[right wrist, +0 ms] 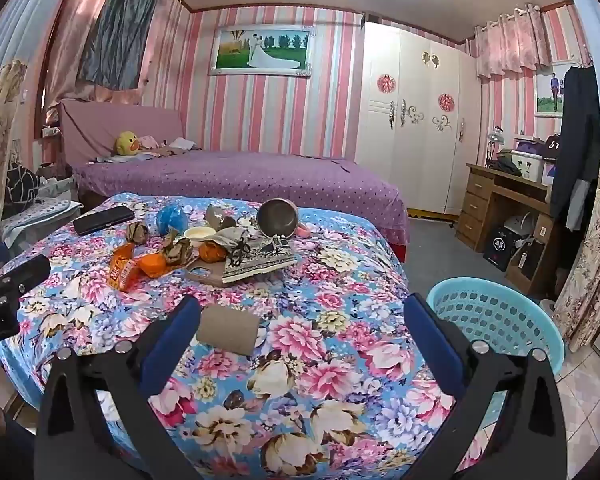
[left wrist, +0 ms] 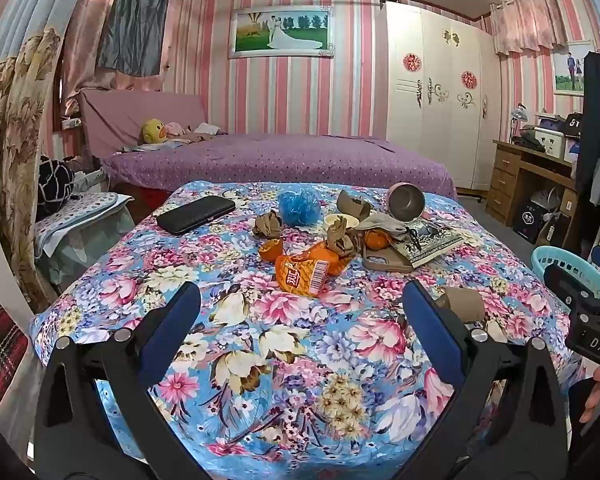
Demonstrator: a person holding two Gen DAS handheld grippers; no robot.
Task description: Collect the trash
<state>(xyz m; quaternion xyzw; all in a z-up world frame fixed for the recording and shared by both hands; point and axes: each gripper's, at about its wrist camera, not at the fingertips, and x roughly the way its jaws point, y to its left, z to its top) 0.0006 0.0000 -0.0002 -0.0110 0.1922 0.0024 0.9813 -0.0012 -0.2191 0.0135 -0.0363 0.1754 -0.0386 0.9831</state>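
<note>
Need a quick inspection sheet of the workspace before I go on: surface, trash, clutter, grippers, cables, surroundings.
Surface: floral tablecloth, draped over the table.
Job's things: cardboard tube nearest; orange snack wrapper, crumpled brown paper, orange peel farther back; blue basket beside the table.
Clutter: black phone, metal bowl, booklet, blue mesh ball.
Grippers: left gripper and right gripper open, holding nothing.
Cables: nothing seen.
Surroundings: purple bed, white wardrobe, wooden desk.

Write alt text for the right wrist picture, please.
An open two-finger tool hovers over a floral-covered table, nearest a brown cardboard tube. Farther back lie an orange snack wrapper, crumpled paper and a metal bowl; a turquoise basket stands at right.
</note>
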